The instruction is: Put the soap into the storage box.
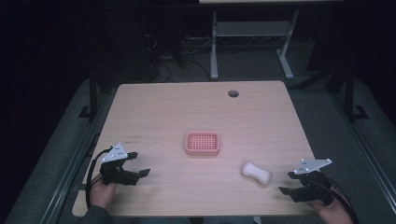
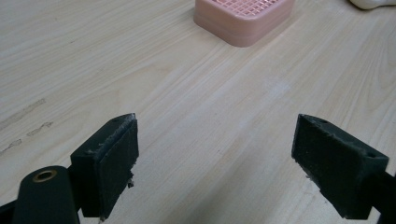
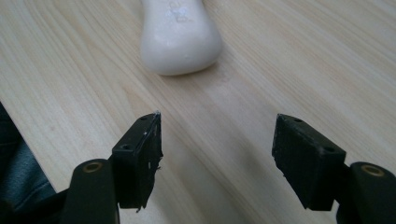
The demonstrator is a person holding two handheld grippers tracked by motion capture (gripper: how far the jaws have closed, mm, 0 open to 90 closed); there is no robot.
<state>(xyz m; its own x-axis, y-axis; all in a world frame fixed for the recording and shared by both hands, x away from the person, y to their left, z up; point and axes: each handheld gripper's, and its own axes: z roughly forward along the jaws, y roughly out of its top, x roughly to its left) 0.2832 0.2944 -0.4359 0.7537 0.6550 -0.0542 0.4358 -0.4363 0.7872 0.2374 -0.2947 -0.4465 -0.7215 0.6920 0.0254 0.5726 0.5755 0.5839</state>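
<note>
Grippers, two, which we list first. Left gripper [image 1: 135,163], held in the left hand [image 1: 102,190] at the near left of the table [image 1: 159,107]: jaws spread wide, nothing between them, pointing right across the wood. In the left gripper view its black pads [image 2: 114,163] stand well apart over bare board. Right gripper [image 1: 287,182], held in the right hand [image 1: 332,211] at the near right corner: jaws likewise wide and empty, pointing left. A grey plate [image 1: 314,164] sits on top of it; a matching one tops the left gripper.

Soap [image 1: 256,173], white, waisted bar, lying flat on the table just left of the right gripper, apart from its jaws. In the right gripper view we see the soap [image 3: 180,35] ahead of the left jaw, not touching it.

Dish [image 1: 202,143], pink, rectangular with a grid top, at the table's middle, well apart from both grippers and up-left of the soap. The left gripper view shows the dish [image 2: 243,16] far ahead.

Hole [image 1: 233,93], round, near the far edge.
</note>
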